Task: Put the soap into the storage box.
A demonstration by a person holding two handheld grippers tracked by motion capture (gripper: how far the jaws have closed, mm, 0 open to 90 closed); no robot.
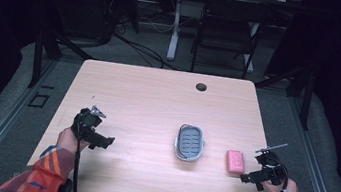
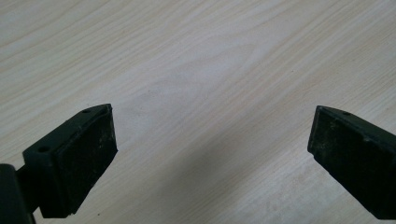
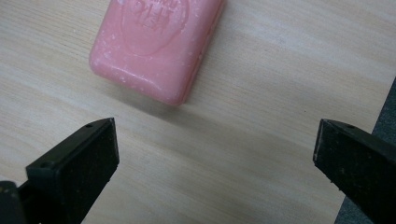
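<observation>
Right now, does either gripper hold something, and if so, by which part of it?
Nothing is held. The left gripper is open over bare table. The right gripper is open too, with the soap lying untouched ahead of its jaws.

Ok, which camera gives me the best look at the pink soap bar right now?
The right gripper view: the pink soap bar lies close ahead of the open jaws, its embossed top visible, though its far end is cropped. The high view shows the whole bar, small, on the table beside the soap dish.
</observation>
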